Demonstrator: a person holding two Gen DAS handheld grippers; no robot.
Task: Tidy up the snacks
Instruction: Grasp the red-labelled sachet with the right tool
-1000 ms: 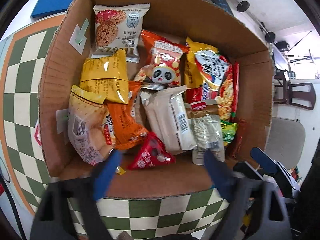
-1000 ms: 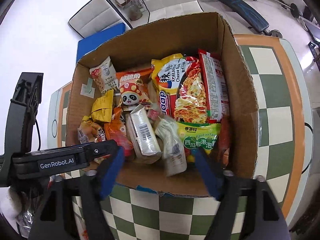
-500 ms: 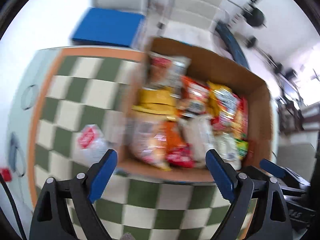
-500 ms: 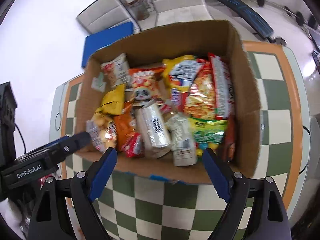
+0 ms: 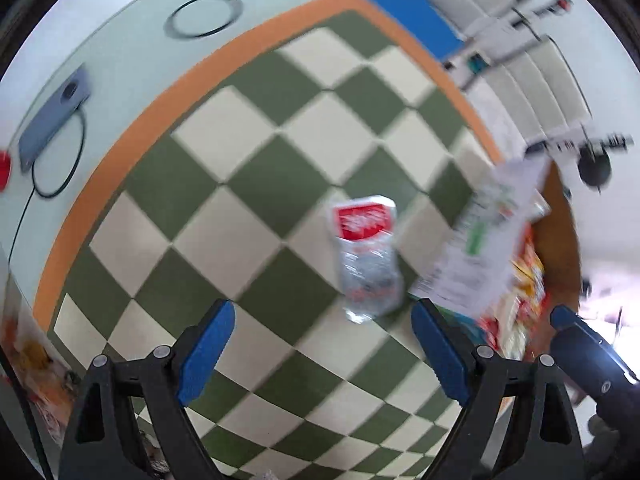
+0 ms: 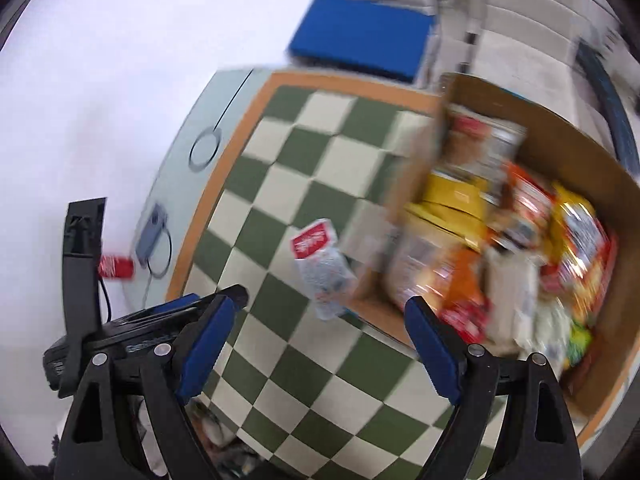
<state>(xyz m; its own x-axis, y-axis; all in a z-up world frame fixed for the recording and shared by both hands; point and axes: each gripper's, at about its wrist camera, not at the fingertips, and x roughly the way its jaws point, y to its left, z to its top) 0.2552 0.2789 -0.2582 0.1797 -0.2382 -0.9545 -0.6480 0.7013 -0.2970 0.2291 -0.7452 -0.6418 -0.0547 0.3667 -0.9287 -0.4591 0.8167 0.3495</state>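
Note:
A clear snack bag with a red label (image 5: 366, 258) (image 6: 320, 266) lies alone on the green and cream checked tablecloth (image 5: 248, 184) (image 6: 288, 184), just left of the cardboard box (image 5: 560, 240) (image 6: 580, 168). The box is packed with several colourful snack packets (image 6: 500, 232). My left gripper (image 5: 322, 350) hangs open over the cloth, the lone bag just beyond its fingers. My right gripper (image 6: 316, 344) is open above the cloth at the box's near left corner, empty. The left gripper's black body (image 6: 132, 340) shows at the left of the right wrist view. Both views are blurred.
A blue-grey device with a looped black cable (image 5: 52, 120) (image 6: 152, 232) and a red can (image 6: 116, 267) sit at the table's pale border. A blue pad (image 6: 364, 42) and pale seats (image 6: 520, 20) lie beyond the table. Printed packets (image 5: 32, 376) lie at the cloth's near left.
Both grippers have swung left from over the box, rolling as they went. The box now sits at the right of each view, and the lone bag has come into view.

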